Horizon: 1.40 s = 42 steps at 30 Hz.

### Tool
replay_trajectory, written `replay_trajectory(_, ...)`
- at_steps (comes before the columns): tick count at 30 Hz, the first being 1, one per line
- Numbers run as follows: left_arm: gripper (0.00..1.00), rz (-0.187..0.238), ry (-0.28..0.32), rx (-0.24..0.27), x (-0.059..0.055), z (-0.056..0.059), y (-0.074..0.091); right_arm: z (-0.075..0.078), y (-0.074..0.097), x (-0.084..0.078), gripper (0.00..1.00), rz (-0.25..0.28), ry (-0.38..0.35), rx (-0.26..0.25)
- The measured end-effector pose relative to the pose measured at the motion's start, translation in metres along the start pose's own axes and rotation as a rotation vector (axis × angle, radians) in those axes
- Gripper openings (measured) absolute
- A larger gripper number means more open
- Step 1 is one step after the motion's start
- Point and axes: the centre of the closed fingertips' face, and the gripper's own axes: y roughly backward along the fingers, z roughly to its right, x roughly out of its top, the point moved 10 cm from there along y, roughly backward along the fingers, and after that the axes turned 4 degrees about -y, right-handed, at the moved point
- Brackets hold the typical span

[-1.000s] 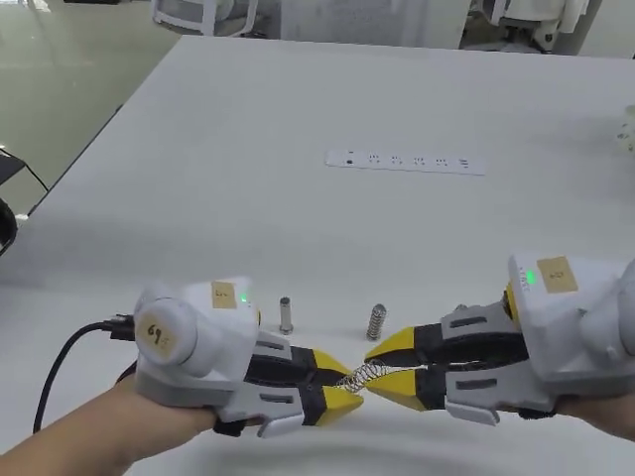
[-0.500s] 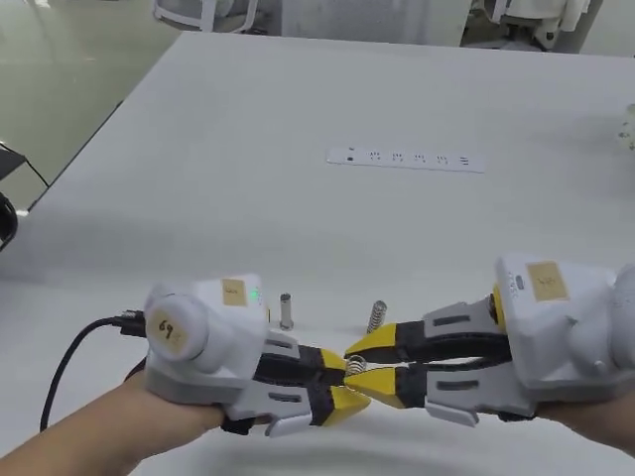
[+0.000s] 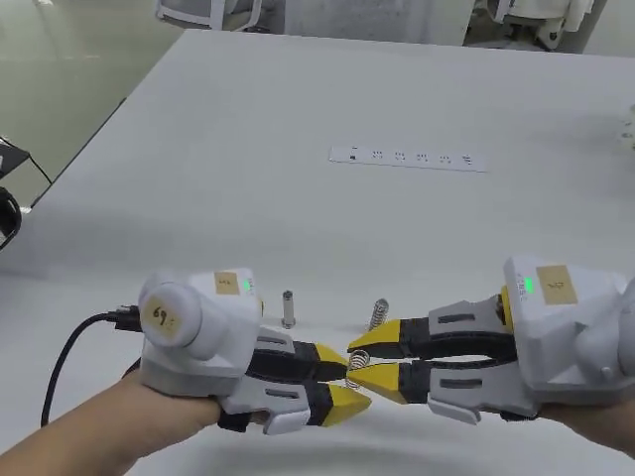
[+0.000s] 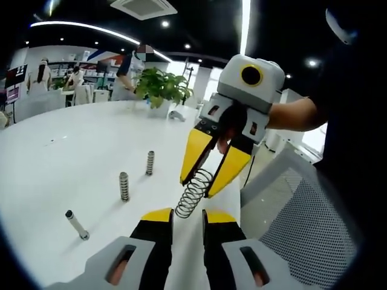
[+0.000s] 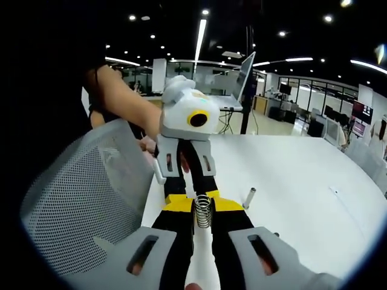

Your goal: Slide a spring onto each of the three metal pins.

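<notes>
Pinching spring (image 3: 354,366) above table's (image 3: 298,198) near edge with right gripper (image 4: 197,188); cannot tell whether left gripper (image 4: 188,215) clamps its other end. Carry to bare pin (image 3: 289,308), align upright over tip, lower straight.

white left gripper (image 3: 355,380), white right gripper (image 3: 357,361), yellow fingers (image 3: 385,339), black cable (image 3: 67,354).
</notes>
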Motion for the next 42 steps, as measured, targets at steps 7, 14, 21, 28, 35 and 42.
replay_trajectory(7, 0.21, 0.017, 0.003, 0.044, -0.005, -0.004, 0.011, 0.003, 0.003, -0.001, 0.07, 0.000, -0.007, -0.016)
replay_trajectory(14, 0.33, 0.013, 0.004, 0.101, -0.014, -0.009, 0.027, 0.004, 0.004, -0.004, 0.07, -0.011, -0.012, -0.030)
replay_trajectory(21, 0.41, 0.022, 0.020, 0.159, -0.020, -0.017, 0.043, 0.006, 0.005, -0.007, 0.07, -0.016, -0.014, -0.046)
replay_trajectory(28, 0.51, 0.028, 0.033, 0.217, -0.024, -0.023, 0.058, 0.008, 0.005, -0.009, 0.07, -0.015, -0.016, -0.060)
replay_trajectory(35, 0.70, 0.021, 0.037, 0.277, -0.030, -0.028, 0.071, 0.010, 0.004, -0.010, 0.07, -0.021, -0.014, -0.069)
replay_trajectory(42, 0.86, 0.044, 0.057, 0.300, -0.032, -0.028, 0.079, 0.010, 0.002, -0.011, 0.07, -0.023, -0.014, -0.074)
